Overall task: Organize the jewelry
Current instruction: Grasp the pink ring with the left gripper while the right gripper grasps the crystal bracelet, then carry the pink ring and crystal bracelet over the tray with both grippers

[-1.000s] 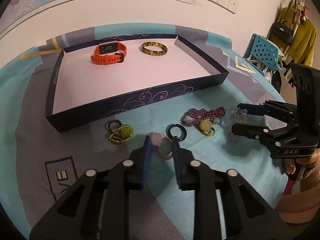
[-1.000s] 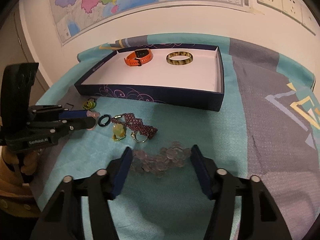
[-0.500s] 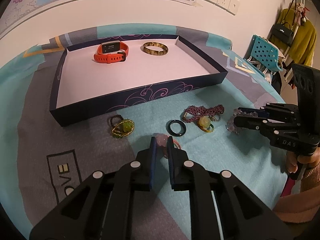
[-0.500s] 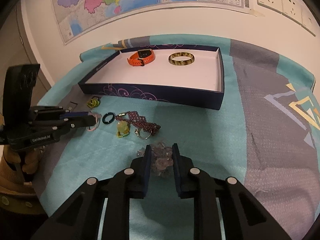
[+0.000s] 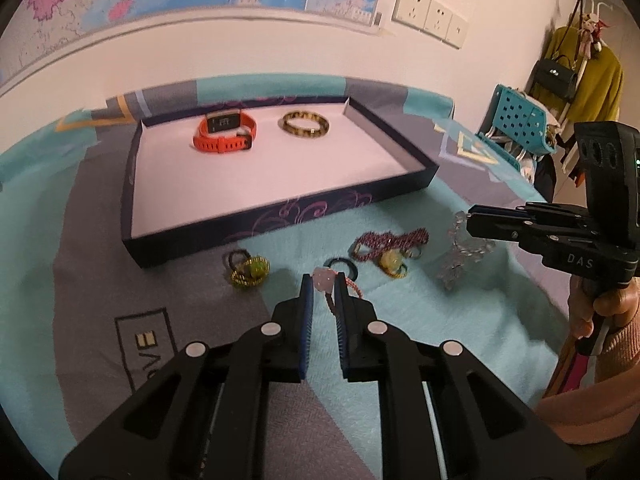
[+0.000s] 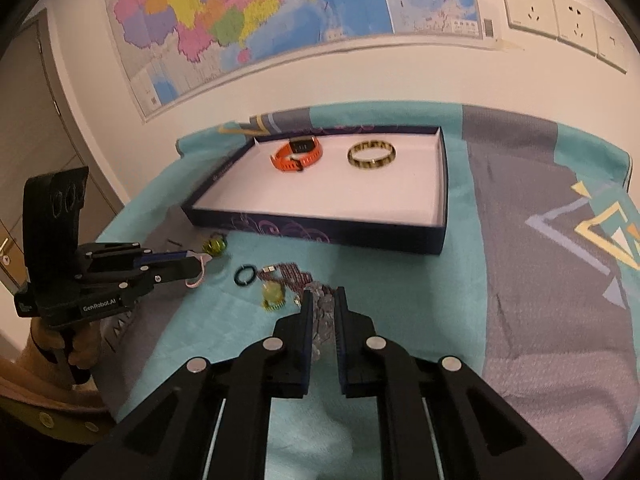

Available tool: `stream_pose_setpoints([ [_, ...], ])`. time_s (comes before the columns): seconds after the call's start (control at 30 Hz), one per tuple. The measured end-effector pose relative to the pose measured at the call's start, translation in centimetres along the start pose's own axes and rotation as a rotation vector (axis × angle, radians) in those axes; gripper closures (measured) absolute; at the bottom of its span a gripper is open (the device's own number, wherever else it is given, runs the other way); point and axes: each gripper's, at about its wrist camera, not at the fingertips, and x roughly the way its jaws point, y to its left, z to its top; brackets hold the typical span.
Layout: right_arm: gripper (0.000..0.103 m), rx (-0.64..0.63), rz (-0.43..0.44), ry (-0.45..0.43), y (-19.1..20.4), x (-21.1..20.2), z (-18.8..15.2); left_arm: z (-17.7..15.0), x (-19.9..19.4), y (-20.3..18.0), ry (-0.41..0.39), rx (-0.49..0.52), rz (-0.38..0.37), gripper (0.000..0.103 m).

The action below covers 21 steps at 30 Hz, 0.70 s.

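My left gripper [image 5: 323, 280] is shut on a pink bracelet [image 5: 325, 280] with a red cord and holds it above the cloth. My right gripper [image 6: 322, 296] is shut on a clear crystal bracelet [image 6: 323, 312], which hangs from it in the left wrist view [image 5: 460, 256]. A dark blue tray [image 5: 280, 216] with a white floor holds an orange watch [image 5: 224, 132] and a tortoiseshell bangle [image 5: 304, 125]. On the cloth lie a black ring [image 5: 342, 266], a purple beaded bracelet [image 5: 390, 240], a yellow-green charm [image 5: 392, 262] and a green bead ring [image 5: 250, 270].
The teal and grey cloth [image 5: 440, 320] covers the table. A wall with a map [image 6: 280, 12] and sockets [image 6: 560, 12] stands behind. A blue chair [image 5: 520, 124] and hanging coat [image 5: 592, 80] are at the right.
Both grippers closed on their bracelets and lifted them off the cloth. The crystal bracelet now dangles from my right gripper.
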Motion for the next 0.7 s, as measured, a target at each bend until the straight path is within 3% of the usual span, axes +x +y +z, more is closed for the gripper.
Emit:
stream_pose_setpoints([
  [0.7,0.094,-0.046,0.018,-0.105,1.3,-1.1,3.7,2.7,-2.4,-0.2,-0.088,0.032,0.024,0.092],
])
